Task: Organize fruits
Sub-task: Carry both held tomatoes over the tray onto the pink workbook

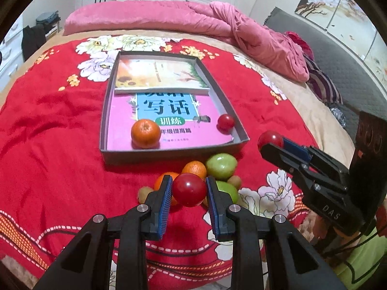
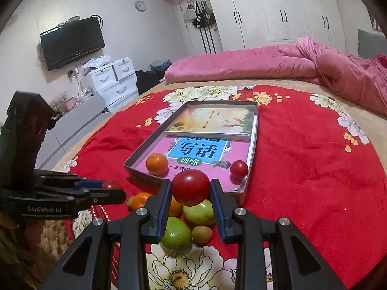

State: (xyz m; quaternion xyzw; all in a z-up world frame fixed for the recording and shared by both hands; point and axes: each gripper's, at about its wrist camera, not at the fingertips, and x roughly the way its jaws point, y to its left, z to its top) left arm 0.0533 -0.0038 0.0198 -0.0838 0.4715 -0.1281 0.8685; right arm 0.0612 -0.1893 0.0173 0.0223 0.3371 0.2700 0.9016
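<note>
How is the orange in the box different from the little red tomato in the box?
The round orange mandarin is bigger than the small shiny red tomato. The mandarin's skin looks dull and dimpled, while the tomato's is smooth and glossy. The mandarin sits near the left wall of the shallow grey cardboard box; the tomato sits by the right wall. Both are round, rest on the pink book cover, and no gripper touches them.

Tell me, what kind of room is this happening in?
A bedroom, most likely: the fruit lies on a bed under a red floral blanket, with a pink quilt bunched behind, tall white wardrobes and a wall-mounted television.
</note>
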